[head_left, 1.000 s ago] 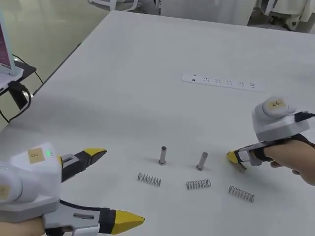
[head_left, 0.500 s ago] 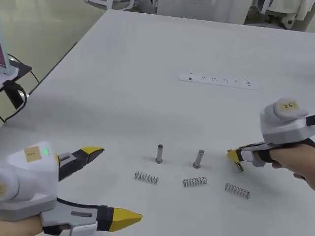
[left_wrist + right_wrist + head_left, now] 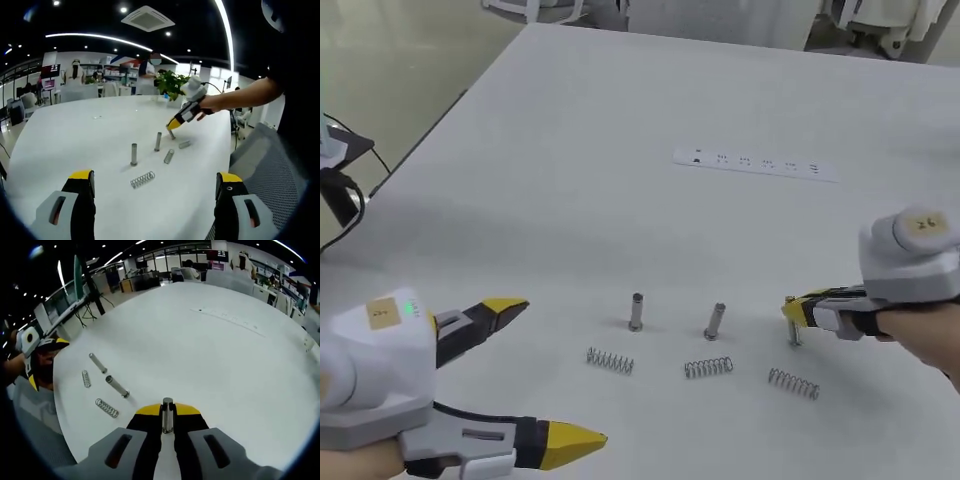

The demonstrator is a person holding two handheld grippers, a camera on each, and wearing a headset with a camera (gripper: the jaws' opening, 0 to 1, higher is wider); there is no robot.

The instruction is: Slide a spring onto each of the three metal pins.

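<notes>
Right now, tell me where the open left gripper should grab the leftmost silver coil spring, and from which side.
Grip the leftmost silver coil spring near its left end, across its width. It lies flat on the white table, axis roughly left-right, so the open left gripper can likely come in low from the left, jaws straddling the coil, its other end free.

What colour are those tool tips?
Yellow; the left tool shows it best in the head view.

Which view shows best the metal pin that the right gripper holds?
The right gripper view: the pin stands close and sharp between the jaws of the right gripper. The head view shows it small below the gripper; the left gripper view, tiny and far.
</notes>
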